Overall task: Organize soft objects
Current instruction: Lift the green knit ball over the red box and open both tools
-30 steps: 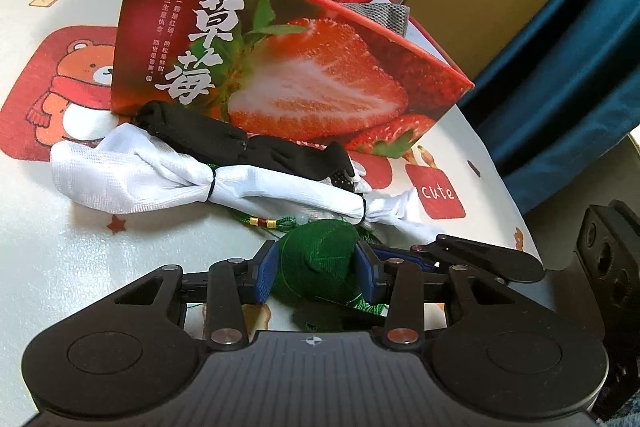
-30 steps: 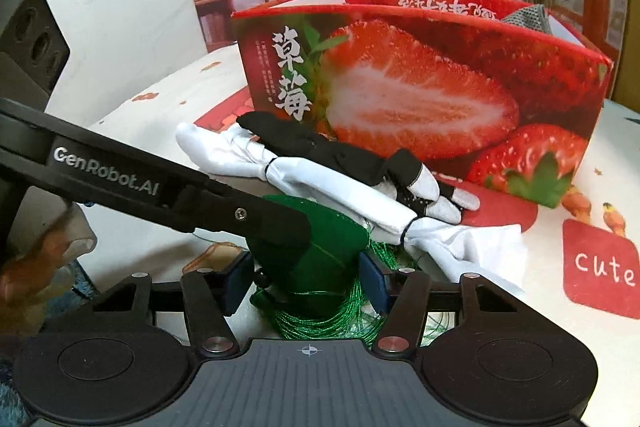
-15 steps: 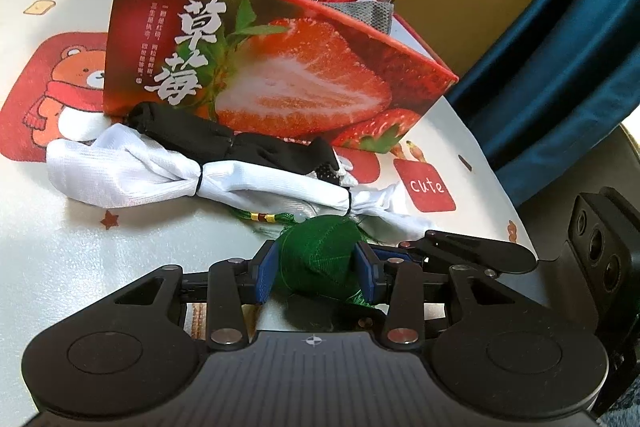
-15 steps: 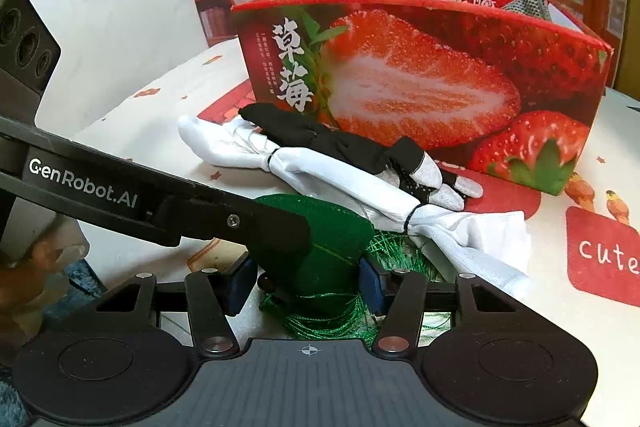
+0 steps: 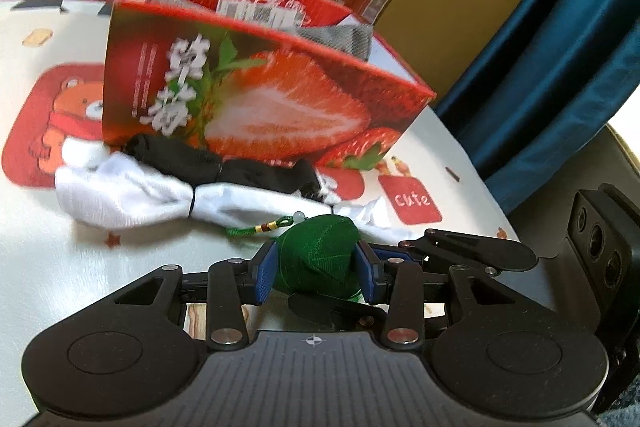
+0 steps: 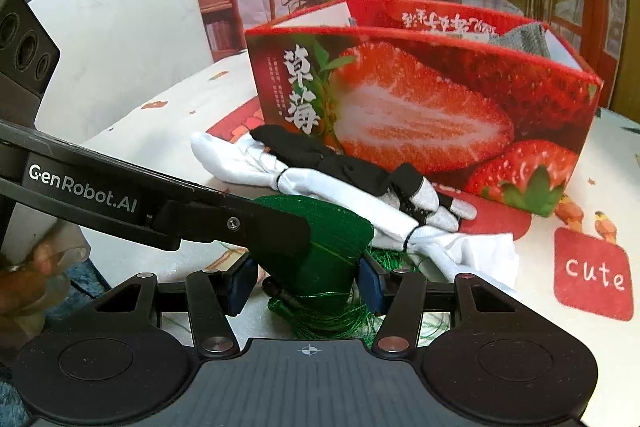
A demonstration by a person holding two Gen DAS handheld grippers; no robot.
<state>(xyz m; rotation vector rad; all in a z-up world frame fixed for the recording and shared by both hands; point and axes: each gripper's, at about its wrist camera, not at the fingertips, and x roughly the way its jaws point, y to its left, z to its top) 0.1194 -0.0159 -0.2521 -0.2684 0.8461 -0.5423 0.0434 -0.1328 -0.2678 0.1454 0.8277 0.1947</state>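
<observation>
Lifted slightly since before, the left gripper (image 5: 316,273) pinches the green fabric pouch (image 5: 320,251). At five o'clock of the red strawberry-printed box (image 6: 420,99), the right gripper (image 6: 304,281) brackets its tasselled base, contact unclear.

A: Where are your left jaws?

B: My left gripper (image 5: 316,273) sits low in the centre of its own view, angled downward. Both blue pads (image 5: 267,275) press the sides of the green pouch (image 5: 318,255), so that grip is firm.

A: And the right?

B: My right gripper (image 6: 308,277) is also low centre in its view, tilted down. Its jaws flank the same pouch (image 6: 332,247) lower down, near the tassel; whether the pads press it, I cannot tell. My left gripper's arm crosses in from the left edge.

A: Any hand visible?

B: Part of a hand (image 6: 36,267), lower left edge of the right view.
</observation>
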